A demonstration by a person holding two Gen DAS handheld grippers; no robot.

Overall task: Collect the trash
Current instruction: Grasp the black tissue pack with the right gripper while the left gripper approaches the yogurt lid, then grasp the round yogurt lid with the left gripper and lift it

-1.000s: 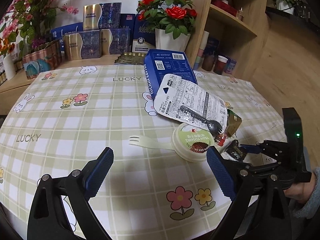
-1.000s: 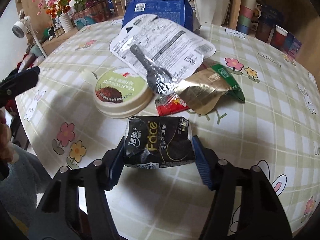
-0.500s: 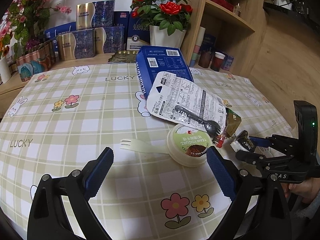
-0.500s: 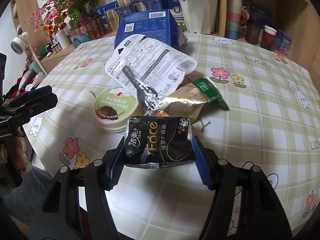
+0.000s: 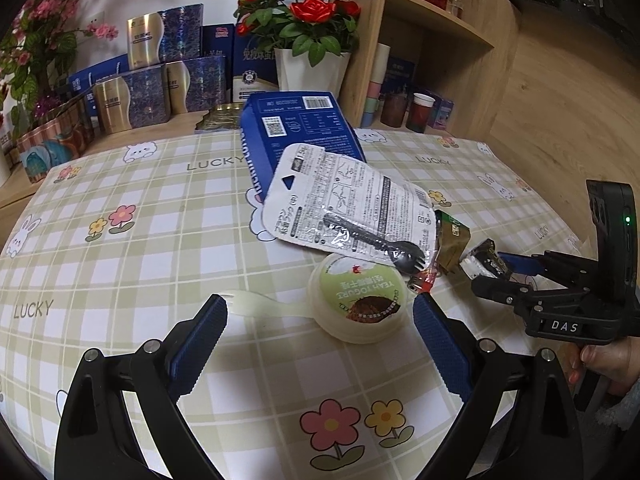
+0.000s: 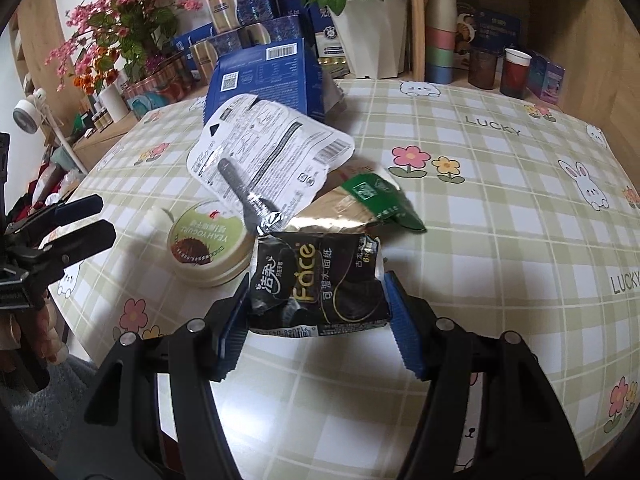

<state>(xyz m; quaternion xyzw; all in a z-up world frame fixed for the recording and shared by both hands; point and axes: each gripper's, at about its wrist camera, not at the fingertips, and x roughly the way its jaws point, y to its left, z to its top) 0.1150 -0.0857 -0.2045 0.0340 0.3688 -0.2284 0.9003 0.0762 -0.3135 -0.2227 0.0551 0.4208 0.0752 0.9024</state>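
Observation:
My right gripper (image 6: pixel 316 312) is shut on a black tissue pack (image 6: pixel 316 280) and holds it above the table; it also shows in the left wrist view (image 5: pixel 486 262). My left gripper (image 5: pixel 320 332) is open and empty, just in front of a yogurt cup (image 5: pixel 360 304) and a white plastic fork (image 5: pixel 260 306). A white wrapper (image 5: pixel 348 204) with a wrapped black spork (image 5: pixel 376 242) lies on a blue box (image 5: pixel 296 132). A gold and green snack bag (image 6: pixel 360 204) and a red wrapper (image 5: pixel 424 282) lie beside the cup.
The round table has a green checked cloth (image 5: pixel 120 272). A rose pot (image 5: pixel 312 68), gift boxes (image 5: pixel 152 92) and a flower plant (image 5: pixel 36 60) stand behind it. A wooden shelf (image 5: pixel 424 60) with paper cups (image 6: pixel 440 48) is at the back right.
My right gripper has lifted the tissue pack higher and drawn it back from the trash pile. My left gripper has moved forward towards the yogurt cup and fork.

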